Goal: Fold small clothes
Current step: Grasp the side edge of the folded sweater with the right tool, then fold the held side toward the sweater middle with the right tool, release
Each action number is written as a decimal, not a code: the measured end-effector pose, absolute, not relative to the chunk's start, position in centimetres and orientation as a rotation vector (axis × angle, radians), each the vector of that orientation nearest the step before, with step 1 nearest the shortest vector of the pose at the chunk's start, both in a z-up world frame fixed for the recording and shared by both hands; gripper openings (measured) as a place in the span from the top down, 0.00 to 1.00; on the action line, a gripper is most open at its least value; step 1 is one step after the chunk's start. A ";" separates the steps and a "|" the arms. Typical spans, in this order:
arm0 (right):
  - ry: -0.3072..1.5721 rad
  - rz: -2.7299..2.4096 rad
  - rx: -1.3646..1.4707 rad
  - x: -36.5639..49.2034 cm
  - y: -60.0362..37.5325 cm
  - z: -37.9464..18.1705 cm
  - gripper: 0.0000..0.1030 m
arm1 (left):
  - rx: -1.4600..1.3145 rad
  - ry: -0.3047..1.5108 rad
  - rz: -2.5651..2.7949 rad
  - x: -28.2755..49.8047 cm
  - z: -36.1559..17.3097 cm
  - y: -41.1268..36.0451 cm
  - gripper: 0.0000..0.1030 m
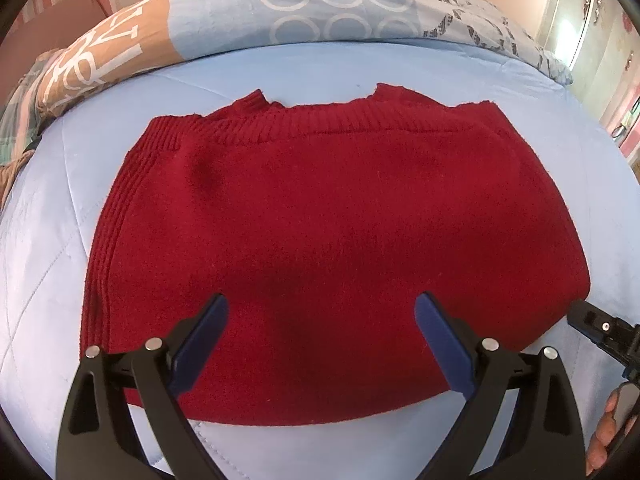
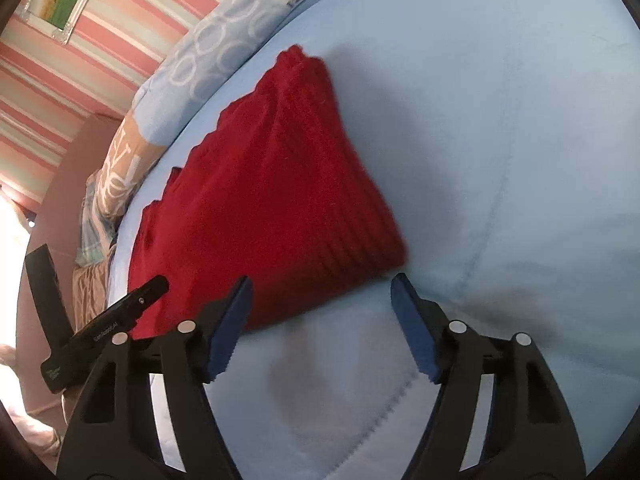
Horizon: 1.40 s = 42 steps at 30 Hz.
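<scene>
- Red sweater (image 1: 320,240): folded, lying flat at frame centre on the blue bedspread (image 1: 48,240).
- Left gripper (image 1: 322,308): jaws apart, empty, over the sweater's lower edge.
- Right gripper (image 2: 320,292): jaws apart, empty (beside the sweater's lower corner).

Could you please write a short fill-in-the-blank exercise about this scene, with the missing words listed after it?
1. The folded sweater is ____ in colour.
2. It lies on a light ____ quilt.
3. The jaws of the left gripper stand ____, with nothing pinched between them.
4. The pads of the right gripper are dark ____.

Missing words: red; blue; open; blue
</scene>
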State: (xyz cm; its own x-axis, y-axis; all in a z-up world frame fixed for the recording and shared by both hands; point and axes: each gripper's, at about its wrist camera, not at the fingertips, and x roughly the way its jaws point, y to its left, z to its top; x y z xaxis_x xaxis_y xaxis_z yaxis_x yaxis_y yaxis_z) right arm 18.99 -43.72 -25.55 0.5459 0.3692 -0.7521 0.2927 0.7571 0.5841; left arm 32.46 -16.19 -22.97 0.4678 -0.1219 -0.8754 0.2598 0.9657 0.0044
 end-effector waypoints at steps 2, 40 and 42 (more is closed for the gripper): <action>1.020 0.061 0.746 19.7 -43.5 -25.7 0.31 | 0.140 1.063 -0.235 32.4 -22.9 -16.1 0.08; 0.853 -0.034 0.786 22.6 -43.4 -25.5 0.66 | 0.124 1.105 -0.114 34.3 -25.8 -16.2 0.06; 0.872 -0.056 0.822 22.8 -43.8 -26.3 0.54 | 0.129 1.102 -0.116 34.2 -25.8 -16.2 0.06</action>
State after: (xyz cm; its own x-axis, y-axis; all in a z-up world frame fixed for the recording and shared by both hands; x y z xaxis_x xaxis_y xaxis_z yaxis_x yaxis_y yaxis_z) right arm 22.80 -43.82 -26.32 0.6622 0.2737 -0.6976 0.3607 0.6996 0.6169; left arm 34.22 -16.20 -25.82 0.4474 -0.0292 -0.8939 0.1572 0.9865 0.0465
